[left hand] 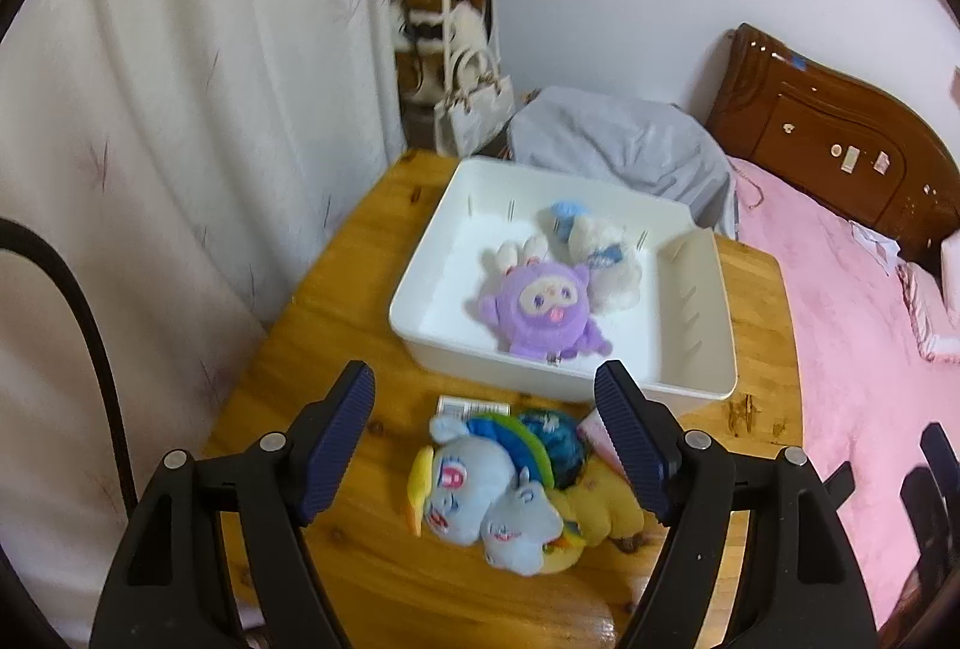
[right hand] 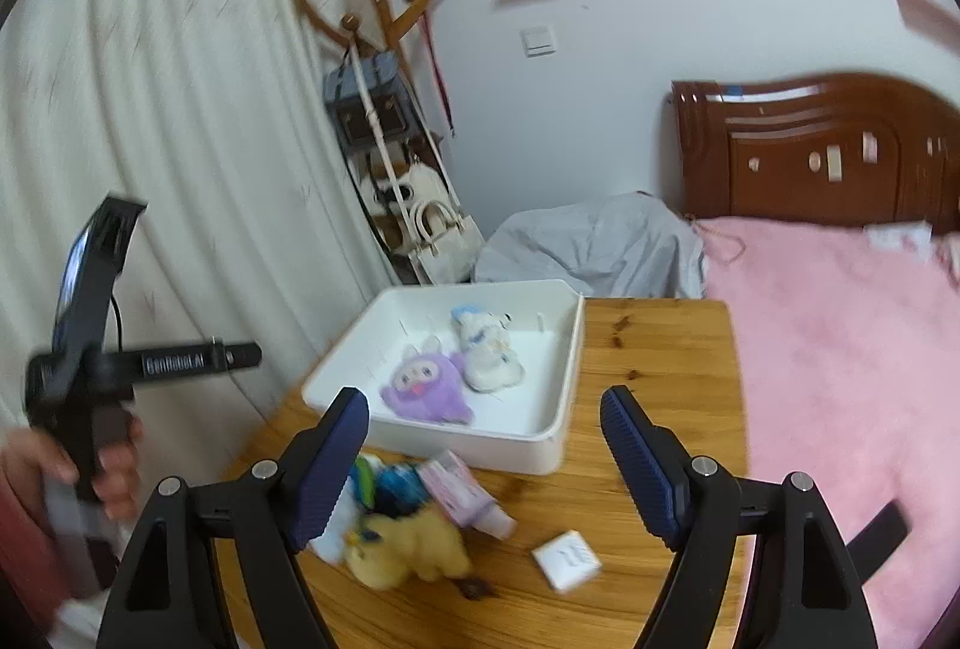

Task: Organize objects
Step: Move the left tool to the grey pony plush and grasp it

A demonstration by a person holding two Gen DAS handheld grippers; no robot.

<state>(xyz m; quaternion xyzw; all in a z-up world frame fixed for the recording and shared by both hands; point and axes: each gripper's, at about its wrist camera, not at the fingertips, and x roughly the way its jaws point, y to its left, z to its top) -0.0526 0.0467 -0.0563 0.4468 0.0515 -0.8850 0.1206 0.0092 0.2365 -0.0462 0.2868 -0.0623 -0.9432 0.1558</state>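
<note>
Plush toys are lying in a heap on the wooden surface (left hand: 336,289), just below the left tool (left hand: 486,445), whose fingers are standing spread and holding nothing: a pale blue plush (left hand: 480,499) is sitting in front, a yellow plush (left hand: 600,511) is pressing against its right side, and a blue-green toy (left hand: 555,439) is lying behind them. The right tool (right hand: 485,460) is hanging above the same surface, likewise spread wide and gripping nothing; a pink tube (right hand: 462,493) and a small white box (right hand: 567,559) are lying beside the heap. Farther back, the white tray (left hand: 696,301) is holding a purple plush (left hand: 540,310) and, touching it behind, a white plush (left hand: 600,253). Beyond, a pink bed (left hand: 852,325) is bordering the surface.
</note>
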